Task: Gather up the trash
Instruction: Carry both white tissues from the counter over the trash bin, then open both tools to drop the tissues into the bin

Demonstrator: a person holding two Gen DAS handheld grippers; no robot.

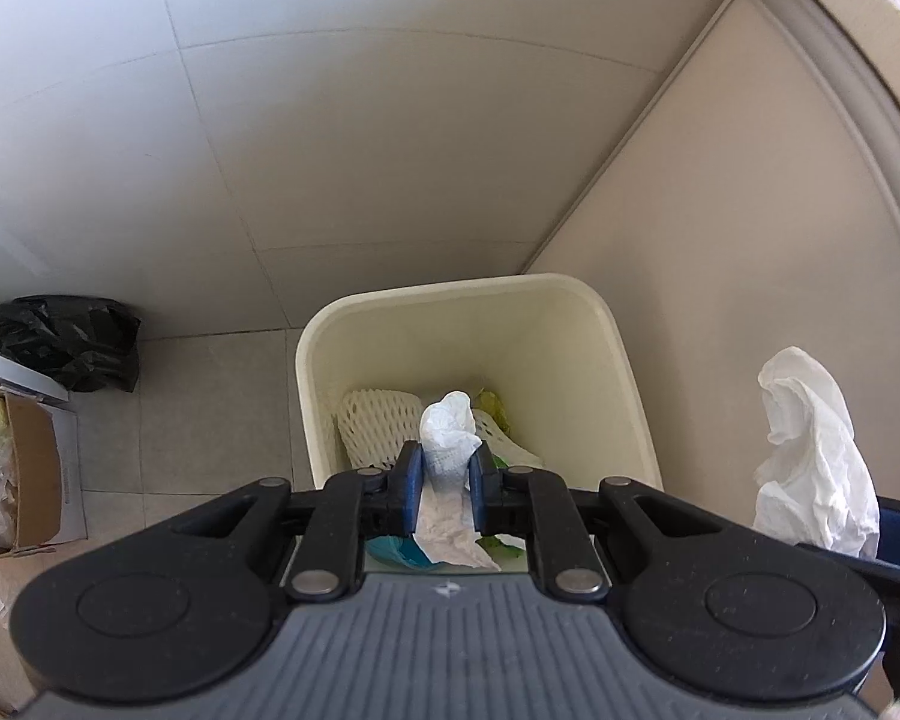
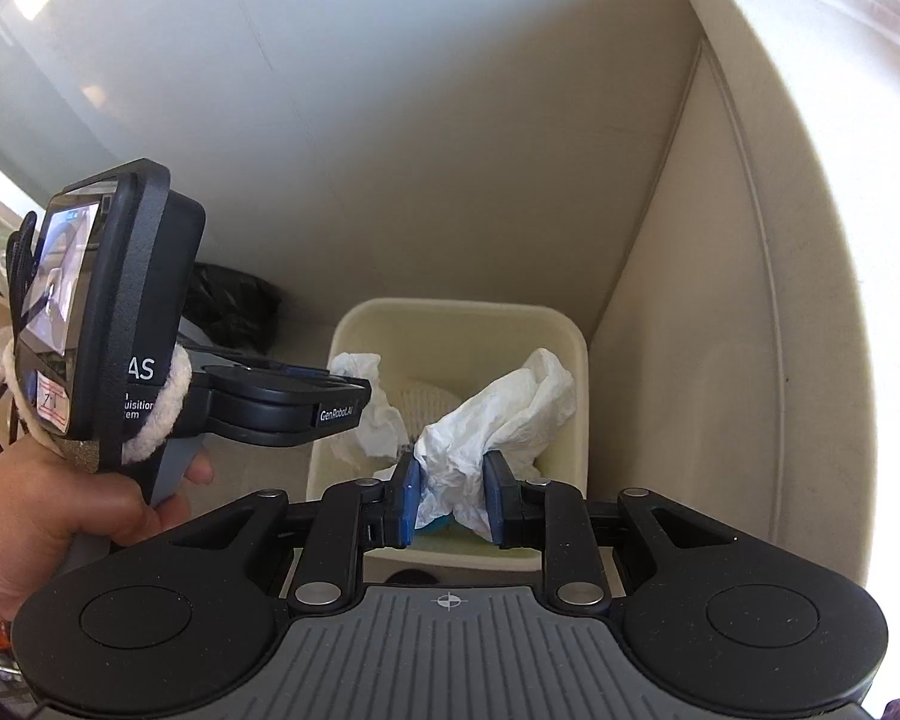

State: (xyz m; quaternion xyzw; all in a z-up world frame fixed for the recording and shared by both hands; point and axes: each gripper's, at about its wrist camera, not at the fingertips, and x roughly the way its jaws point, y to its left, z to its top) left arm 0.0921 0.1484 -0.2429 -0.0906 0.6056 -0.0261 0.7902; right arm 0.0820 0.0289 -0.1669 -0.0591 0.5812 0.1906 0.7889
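A crumpled white tissue (image 1: 447, 444) is pinched between the blue pads of the left gripper (image 1: 445, 483), low in the middle of the left wrist frame. The jaws are narrow and pressed on it. The tissue is rolled into a thick twist; its round top sticks up past the pads, and a flat tail hangs down behind them. It is held over the open cream trash bin (image 1: 615, 360), which is seen in the lower middle of the frame, against a beige wall.

Inside the bin a white foam net (image 1: 369, 426) is seen, with yellow-green scraps (image 1: 492, 405) beside it.

In the right wrist frame a bigger wad of white tissue (image 2: 498, 414) is squeezed by the right gripper (image 2: 450, 495), low in the middle. This wad is wrinkled and puffy, and it fans out to the upper right above the same bin (image 2: 576, 438). The jaws are set a little wider here, closed on the wad.

At the left of that frame the left gripper is seen from the side, gripped by a hand (image 2: 48, 516). A black bag (image 1: 66, 342) lies on the floor at the left edge of the left wrist frame.
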